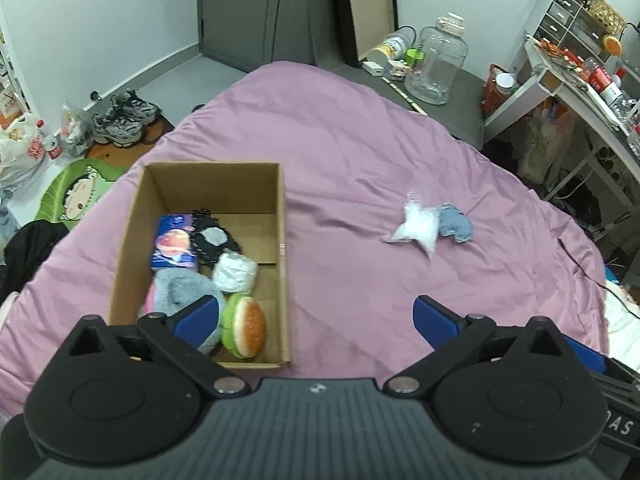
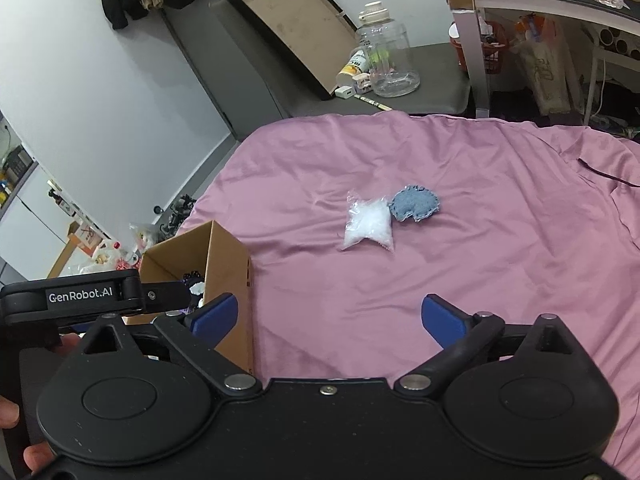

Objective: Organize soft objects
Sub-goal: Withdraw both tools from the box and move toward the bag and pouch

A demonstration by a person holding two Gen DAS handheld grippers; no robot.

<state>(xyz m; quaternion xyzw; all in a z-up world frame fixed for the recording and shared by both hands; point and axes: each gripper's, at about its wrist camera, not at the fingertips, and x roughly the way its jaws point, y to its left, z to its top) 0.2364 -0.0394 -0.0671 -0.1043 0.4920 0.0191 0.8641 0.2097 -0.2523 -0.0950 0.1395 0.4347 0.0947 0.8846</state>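
Note:
An open cardboard box (image 1: 280, 216) sits on the pink bedsheet (image 1: 360, 140). It holds a burger plush (image 1: 246, 326), a grey fluffy piece (image 1: 180, 288), a white-grey pad (image 1: 235, 272), a black item (image 1: 212, 238) and a blue packet (image 1: 175, 248). A clear bag of white stuffing (image 1: 414, 228) and a blue-grey cloth piece (image 1: 454, 222) lie on the sheet to the right. My left gripper (image 1: 316, 316) is open and empty, its left finger over the box. My right gripper (image 2: 330, 318) is open and empty, short of the bag (image 2: 368, 226) and cloth (image 2: 416, 204); the box (image 2: 228, 264) is at its left.
A grey bench (image 1: 440, 96) beyond the bed carries a clear plastic jar (image 1: 438, 62) and small items. A cluttered white desk (image 1: 568, 84) stands at the right. Shoes (image 1: 124, 118), bags and a green mat (image 1: 76, 196) lie on the floor at the left.

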